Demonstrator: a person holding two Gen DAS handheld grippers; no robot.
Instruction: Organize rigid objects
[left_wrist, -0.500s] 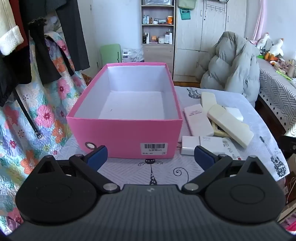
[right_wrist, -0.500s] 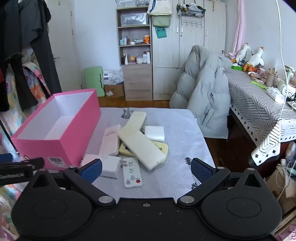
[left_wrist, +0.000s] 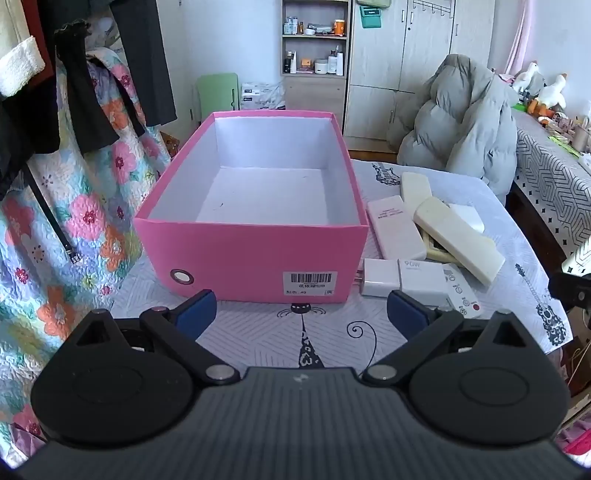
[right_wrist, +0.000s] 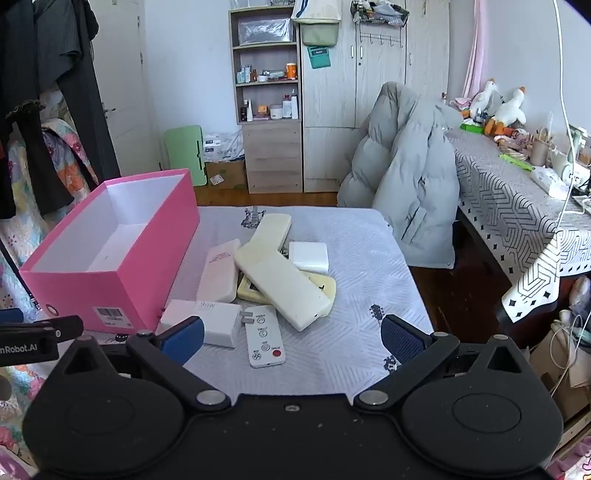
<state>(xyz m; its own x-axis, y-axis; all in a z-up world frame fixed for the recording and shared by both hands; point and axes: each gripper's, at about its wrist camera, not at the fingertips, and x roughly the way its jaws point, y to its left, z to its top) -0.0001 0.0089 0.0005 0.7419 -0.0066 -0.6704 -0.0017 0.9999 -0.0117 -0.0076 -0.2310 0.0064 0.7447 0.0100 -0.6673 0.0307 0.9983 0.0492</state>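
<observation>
Nearest to me, both pairs of tongs hang over the front edge of the table (right_wrist: 369, 258), spread about as wide as they go and gripping nothing: the left tongs (left_wrist: 301, 314) hover just short of the pink box's front wall, the right tongs (right_wrist: 291, 338) sit just in front of the pile of things to be sorted, touching none of them. Closest to the right tongs lies the small white remote (right_wrist: 265, 336) with a red button, flat on the cloth and clear of the rest, so it looks the easiest first pick; I would come down across its narrow width and close gently, since it is thin and could skid on the fabric. Just beside it, to the left, sits the white charger (right_wrist: 201, 321), close to the corner of the box. Behind these the long cream remote (right_wrist: 282, 286) lies slantwise on top of a yellowish one, with a pale pink case (right_wrist: 218, 275) alongside, a white block (right_wrist: 308, 256) behind, and another cream remote (right_wrist: 271, 229) farthest back. The top piece should come off before anything under it is pulled. The pink box (left_wrist: 255, 258) stands left of the pile with nothing in it, so sorting seems not yet begun. Beyond the table a grey puffer coat (right_wrist: 402, 177) is slumped over a chair.
</observation>
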